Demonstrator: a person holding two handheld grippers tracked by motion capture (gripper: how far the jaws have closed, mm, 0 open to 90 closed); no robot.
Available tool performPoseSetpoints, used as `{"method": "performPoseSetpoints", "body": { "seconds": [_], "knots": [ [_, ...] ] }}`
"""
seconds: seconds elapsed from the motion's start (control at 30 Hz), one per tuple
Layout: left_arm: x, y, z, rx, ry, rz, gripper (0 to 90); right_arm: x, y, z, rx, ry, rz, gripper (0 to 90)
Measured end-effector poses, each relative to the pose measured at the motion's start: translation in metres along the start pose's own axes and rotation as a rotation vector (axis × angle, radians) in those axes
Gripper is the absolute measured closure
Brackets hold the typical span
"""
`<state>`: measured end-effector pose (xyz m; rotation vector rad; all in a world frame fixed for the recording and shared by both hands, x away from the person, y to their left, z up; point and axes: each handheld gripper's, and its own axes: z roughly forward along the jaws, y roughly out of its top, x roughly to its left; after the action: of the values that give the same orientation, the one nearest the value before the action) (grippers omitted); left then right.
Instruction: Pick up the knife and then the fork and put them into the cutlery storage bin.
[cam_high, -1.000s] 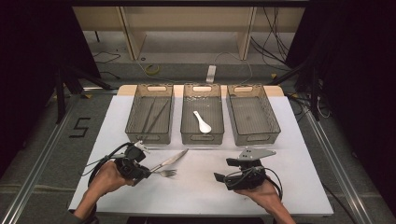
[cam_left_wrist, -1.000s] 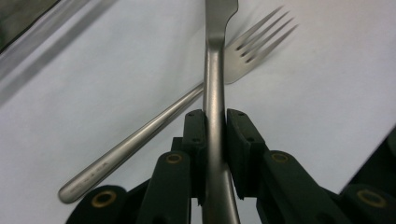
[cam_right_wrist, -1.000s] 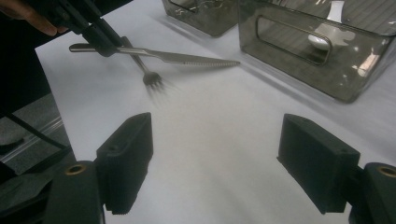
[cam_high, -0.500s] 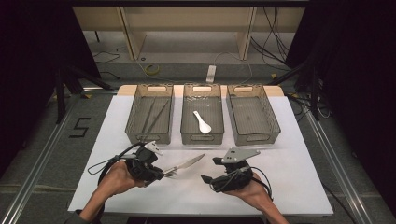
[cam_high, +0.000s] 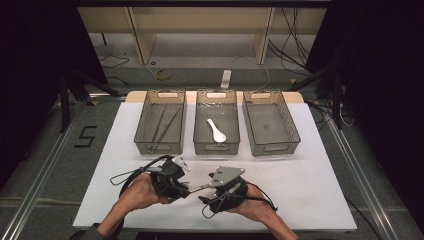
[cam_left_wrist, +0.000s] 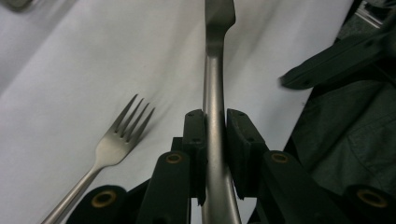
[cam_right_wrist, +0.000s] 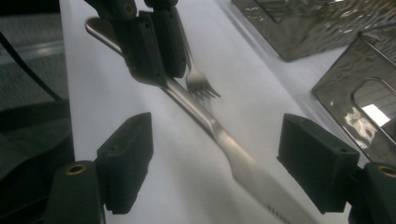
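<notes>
The left gripper (cam_high: 186, 189) was clamped on the handle of a table knife (cam_left_wrist: 214, 107), its two pads pressed against the metal on either side. In the left gripper view the knife ran straight up between the jaws, blade end away from the hand. From above, the knife (cam_high: 200, 188) hung just over the near middle of the white worktop (cam_high: 320, 190), reaching rightward from the left gripper toward the right gripper (cam_high: 216, 196).

The right gripper stood with its jaws wide apart and nothing pressed between them. In the right gripper view the knife's blade (cam_right_wrist: 247, 168) passed through the gap between the two pads, touching neither as far as the slightly blurred picture allowed, while the left gripper (cam_right_wrist: 156, 44) held the handle farther off.

A fork (cam_left_wrist: 109, 144) lay flat on the worktop just left of the held knife, tines pointing away from the person; the same fork (cam_right_wrist: 198, 81) showed beyond the left gripper in the right gripper view.

Three clear bins stood in a row on the far half of the worktop. The left bin (cam_high: 160, 147) held what seemed to be thin dark chopsticks (cam_high: 162, 125), the middle bin (cam_high: 216, 147) held a white spoon (cam_high: 216, 131), and the right bin (cam_high: 272, 147) stood beside it.
</notes>
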<state>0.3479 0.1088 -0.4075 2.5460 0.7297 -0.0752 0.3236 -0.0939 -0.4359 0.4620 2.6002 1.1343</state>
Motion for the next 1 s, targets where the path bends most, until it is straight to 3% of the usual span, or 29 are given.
{"method": "performPoseSetpoints", "body": {
  "seconds": [0.23,0.8,1.0],
  "knots": [
    [-0.005,0.004,-0.002,-0.008,-0.014,0.007,78.1,0.007,0.001,0.011,0.056,-0.022,-0.077,34.7],
    [-0.009,0.008,-0.002,-0.011,-0.053,0.016,77.9,0.014,0.001,0.014,0.088,-0.047,-0.21,68.1],
    [-0.008,0.008,-0.003,-0.029,-0.08,0.009,77.6,0.018,0.001,0.013,0.119,-0.045,-0.322,76.6]
  ]
}}
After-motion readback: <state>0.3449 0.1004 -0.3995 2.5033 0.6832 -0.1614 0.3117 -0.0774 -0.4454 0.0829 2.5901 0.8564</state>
